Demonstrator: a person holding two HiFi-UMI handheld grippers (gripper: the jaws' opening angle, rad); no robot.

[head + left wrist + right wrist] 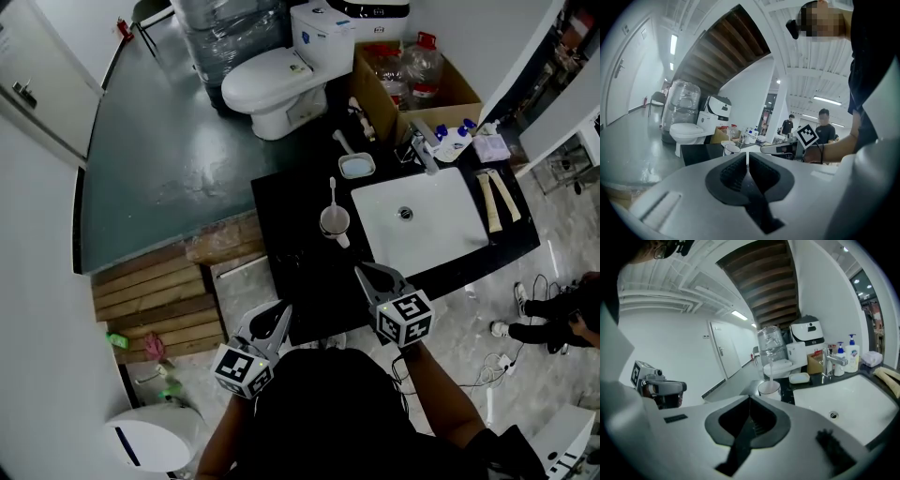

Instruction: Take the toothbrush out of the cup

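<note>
Your left tongs (279,317) are pressed together with nothing between them, and your right tongs (367,275) are closed and empty too. Both hang on your side of the cup (335,222), the right pair nearer to it. The toothbrush (332,193) stands upright in that white cup on the black table (300,272), with the sink (441,234) just right of the cup.

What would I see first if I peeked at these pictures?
The big white sink set in a black counter stands out most, with a white toilet on the floor beyond it. Left of the sink, a cup holds an upright toothbrush. Nearest the camera, the left gripper and right gripper point toward the counter, both shut and empty.
</note>
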